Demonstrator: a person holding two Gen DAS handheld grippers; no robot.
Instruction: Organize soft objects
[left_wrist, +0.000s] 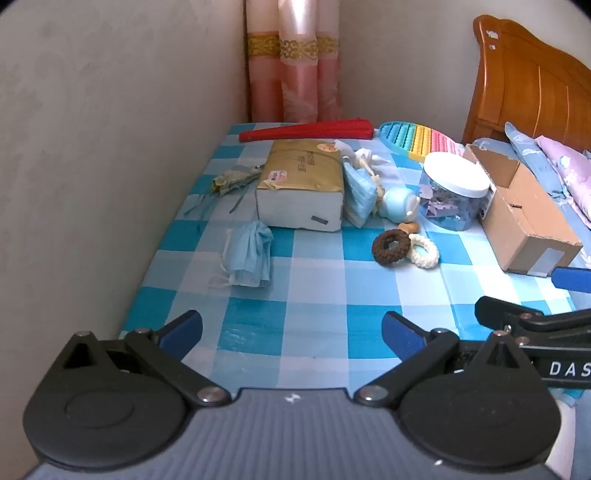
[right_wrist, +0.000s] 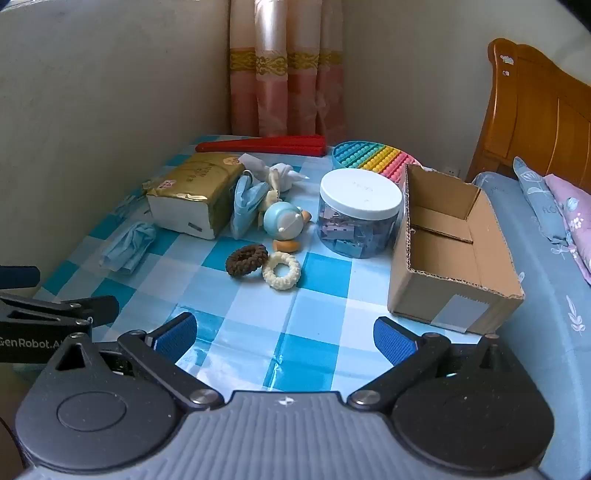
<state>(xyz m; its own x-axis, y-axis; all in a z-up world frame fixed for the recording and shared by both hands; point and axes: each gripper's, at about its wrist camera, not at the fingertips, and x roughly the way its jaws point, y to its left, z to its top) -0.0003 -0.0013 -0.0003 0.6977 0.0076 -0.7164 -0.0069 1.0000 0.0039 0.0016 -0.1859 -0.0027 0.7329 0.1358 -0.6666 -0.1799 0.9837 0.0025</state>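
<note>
Plainly, both tools hang above the near edge of the table (right_wrist: 258, 332) with nothing between their pads: the left gripper (left_wrist: 291, 334) and the right gripper (right_wrist: 284, 338) each stand spread wide.

Largest of the soft things is the tissue pack (left_wrist: 301, 186), at the far left of the table. It looks light and squashy, its gold wrap probably slick, so a hold across the short end would likely serve best.

Next comes the crumpled face mask (left_wrist: 247, 258), lying alone in front of the pack. It is thin, limp cloth that should bunch when pinched; the thick middle fold seems a safer hold than the ear loops.

Smaller are the two hair ties near the table's middle, the brown hair tie (right_wrist: 246, 259) touching the cream hair tie (right_wrist: 281, 275). Both look springy and light, and one side of each ring could be pinched.

At the right stands an open cardboard box (right_wrist: 454, 280), seemingly empty and a likely place for them.
</note>
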